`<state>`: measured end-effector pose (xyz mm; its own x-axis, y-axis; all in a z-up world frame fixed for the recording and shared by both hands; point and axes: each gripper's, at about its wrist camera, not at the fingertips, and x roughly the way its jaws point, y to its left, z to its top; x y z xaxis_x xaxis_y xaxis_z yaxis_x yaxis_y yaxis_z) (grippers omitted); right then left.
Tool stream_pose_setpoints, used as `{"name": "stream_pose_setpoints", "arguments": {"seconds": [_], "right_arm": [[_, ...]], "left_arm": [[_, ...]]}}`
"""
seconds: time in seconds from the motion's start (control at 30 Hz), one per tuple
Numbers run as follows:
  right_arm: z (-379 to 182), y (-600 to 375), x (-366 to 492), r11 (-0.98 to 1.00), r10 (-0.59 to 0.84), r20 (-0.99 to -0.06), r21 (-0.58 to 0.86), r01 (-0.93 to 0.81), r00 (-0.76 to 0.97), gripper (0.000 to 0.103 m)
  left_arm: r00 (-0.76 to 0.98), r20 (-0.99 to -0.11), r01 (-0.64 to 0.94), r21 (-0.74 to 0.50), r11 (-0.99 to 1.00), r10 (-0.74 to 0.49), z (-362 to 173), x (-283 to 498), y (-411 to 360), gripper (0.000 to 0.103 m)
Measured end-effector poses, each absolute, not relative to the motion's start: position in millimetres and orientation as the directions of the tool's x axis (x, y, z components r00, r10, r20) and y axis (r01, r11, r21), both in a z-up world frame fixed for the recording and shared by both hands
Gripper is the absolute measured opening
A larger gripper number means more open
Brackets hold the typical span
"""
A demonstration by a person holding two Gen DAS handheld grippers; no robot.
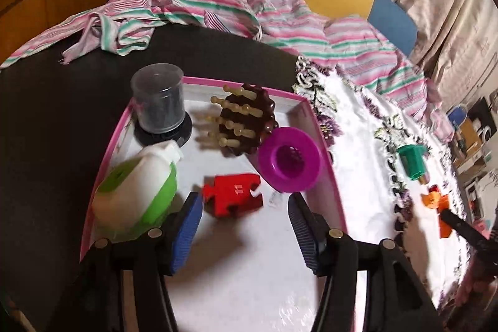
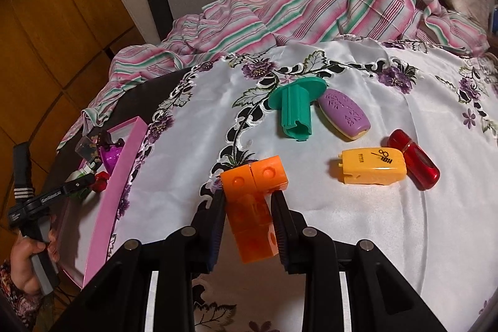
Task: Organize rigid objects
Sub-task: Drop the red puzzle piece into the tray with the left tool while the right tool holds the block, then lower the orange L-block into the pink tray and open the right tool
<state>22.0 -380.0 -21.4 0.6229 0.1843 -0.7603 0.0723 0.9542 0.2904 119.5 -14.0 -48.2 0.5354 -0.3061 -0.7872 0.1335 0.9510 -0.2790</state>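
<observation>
A dark table, part-covered by a white embroidered cloth (image 2: 358,223), held a pink-rimmed tray (image 1: 311,105) and scattered plastic objects.

The left gripper (image 1: 242,207) stood wide apart over the tray, nothing between its blue pads, a red puzzle piece (image 1: 233,195) lying just ahead of them beside a purple cup (image 1: 289,164), a green-and-white bottle (image 1: 137,192) and a brown comb holder (image 1: 249,120). The right gripper (image 2: 249,201) was clamped on an orange block piece (image 2: 252,207) above the cloth, near a green flanged piece (image 2: 292,108), a yellow case (image 2: 370,167) and a red one (image 2: 414,157).
</observation>
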Motion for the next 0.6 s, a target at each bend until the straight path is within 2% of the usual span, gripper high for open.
{"name": "stream_pose_setpoints", "arguments": {"seconds": [0.17, 0.3, 0.4, 0.6], "right_arm": [[-17.6, -370.1, 20.5, 0.965, 0.184, -0.755, 0.262, 0.032, 0.630, 0.030], [-16.9, -356.6, 19.3, 0.965, 0.203, -0.752, 0.262, 0.001, 0.627, 0.030], [-16.6, -342.2, 18.9, 0.968, 0.214, -0.753, 0.249, -0.030, 0.623, 0.030], [-18.8, -310.9, 22.0, 0.939, 0.305, -0.735, 0.337, -0.065, 0.605, 0.030]], "left_arm": [[0.562, -0.736, 0.130, -0.372, 0.919, -0.377, -42.9, 84.3, 0.3, 0.058], [0.545, -0.738, 0.114, -0.406, 0.907, -0.399, -47.8, 66.6, 11.3, 0.058], [0.534, -0.749, 0.116, -0.396, 0.911, -0.393, -50.2, 58.3, 14.9, 0.058], [0.544, -0.748, 0.133, -0.371, 0.919, -0.381, -51.0, 43.3, 19.1, 0.058]]}}
